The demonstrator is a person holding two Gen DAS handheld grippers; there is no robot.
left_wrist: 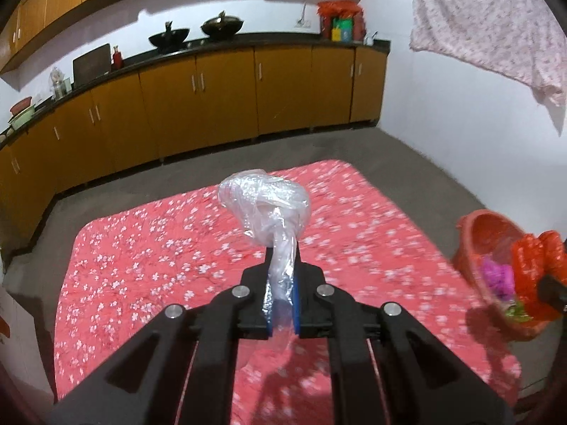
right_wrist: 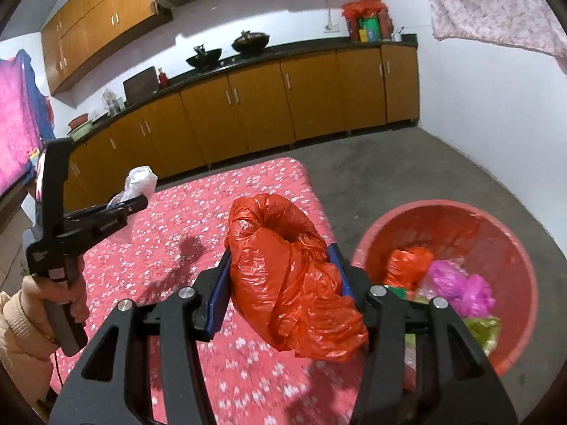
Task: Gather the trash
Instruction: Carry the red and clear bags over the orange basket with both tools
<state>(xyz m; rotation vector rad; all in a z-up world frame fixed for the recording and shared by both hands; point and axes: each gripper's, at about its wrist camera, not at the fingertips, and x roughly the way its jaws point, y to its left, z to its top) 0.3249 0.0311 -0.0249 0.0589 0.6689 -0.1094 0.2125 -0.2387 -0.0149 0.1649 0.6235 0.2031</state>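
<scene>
My left gripper (left_wrist: 282, 248) is shut on the twisted neck of a clear plastic bag (left_wrist: 265, 202), held up above the pink flowered cloth (left_wrist: 141, 265). From the right wrist view the same left gripper (right_wrist: 141, 201) shows at the left, in a person's hand, with the clear bag (right_wrist: 140, 180) sticking out of it. My right gripper (right_wrist: 281, 253) is shut on a crumpled red plastic bag (right_wrist: 287, 276), lifted over the cloth just left of the red basin (right_wrist: 514, 248). The basin holds an orange bag (right_wrist: 407, 265), a purple bag (right_wrist: 460, 287) and some green scraps.
The flowered cloth (right_wrist: 212, 212) covers a low surface on a grey concrete floor (right_wrist: 389, 177). Yellow-brown kitchen cabinets (left_wrist: 212, 99) with a dark counter and two woks run along the back. A patterned cloth (left_wrist: 489, 17) hangs at the upper right by the white wall.
</scene>
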